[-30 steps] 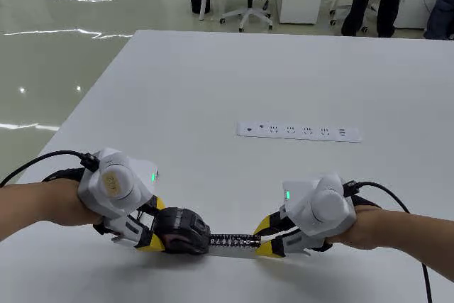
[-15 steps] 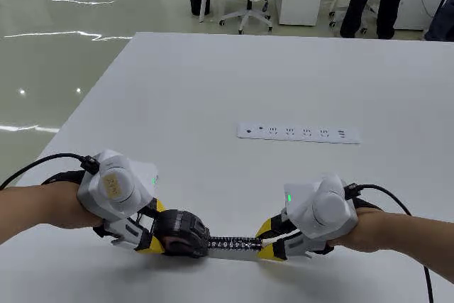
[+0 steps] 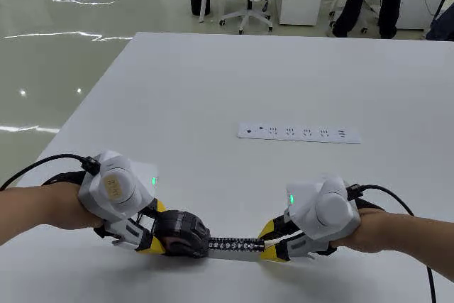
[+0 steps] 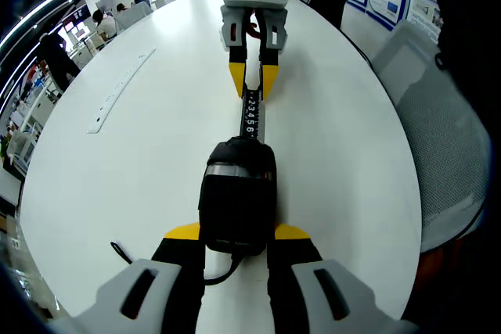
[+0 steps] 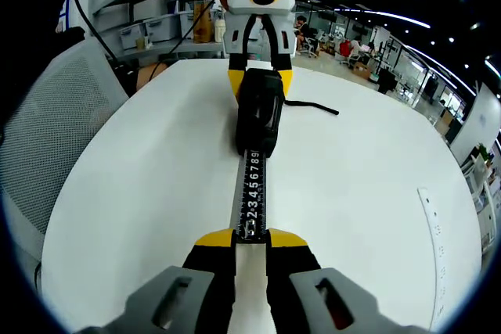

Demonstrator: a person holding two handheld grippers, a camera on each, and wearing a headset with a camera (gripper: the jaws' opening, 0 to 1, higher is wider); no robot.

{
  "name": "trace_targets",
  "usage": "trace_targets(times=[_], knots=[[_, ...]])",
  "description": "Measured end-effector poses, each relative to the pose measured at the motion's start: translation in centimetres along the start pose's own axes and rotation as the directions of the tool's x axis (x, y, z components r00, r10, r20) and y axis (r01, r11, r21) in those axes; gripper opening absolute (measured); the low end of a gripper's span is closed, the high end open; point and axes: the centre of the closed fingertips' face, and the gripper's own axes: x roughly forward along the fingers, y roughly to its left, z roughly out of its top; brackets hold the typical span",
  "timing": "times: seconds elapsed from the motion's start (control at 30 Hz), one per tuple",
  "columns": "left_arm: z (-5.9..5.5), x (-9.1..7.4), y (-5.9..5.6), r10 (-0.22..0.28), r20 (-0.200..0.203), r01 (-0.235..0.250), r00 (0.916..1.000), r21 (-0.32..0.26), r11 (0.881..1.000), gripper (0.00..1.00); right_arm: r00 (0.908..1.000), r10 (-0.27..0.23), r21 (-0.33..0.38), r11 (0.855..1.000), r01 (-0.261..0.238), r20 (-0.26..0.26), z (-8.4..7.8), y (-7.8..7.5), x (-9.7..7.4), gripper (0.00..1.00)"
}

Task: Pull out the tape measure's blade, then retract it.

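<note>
Our left tool (image 4: 237, 234) clamps the tape measure case (image 4: 237, 193) on the worktop (image 3: 248, 83); near the case, our right tool (image 5: 250, 238) pinches the short drawn-out blade (image 5: 252, 189).

I'm seeing bright, even light falling from overhead onto the white table (image 3: 213, 90), with glare streaking the glossy floor (image 3: 71, 33). Faint soft shadows are lying under the left gripper (image 3: 157, 226) and right gripper (image 3: 268, 240). Both gripper views are bowing strongly toward their edges; focus is looking sharp.
</note>
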Motion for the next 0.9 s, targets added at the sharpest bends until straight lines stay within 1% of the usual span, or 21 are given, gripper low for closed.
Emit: trace_targets(times=[0.9], knots=[[0.10,0.15,0.01,-0.003,-0.002,0.003,1.0000,0.003,1.000,0.25,0.9999,0.005,0.002,1.000,-0.005,-0.016,-0.87,0.16,-0.39,0.13]])
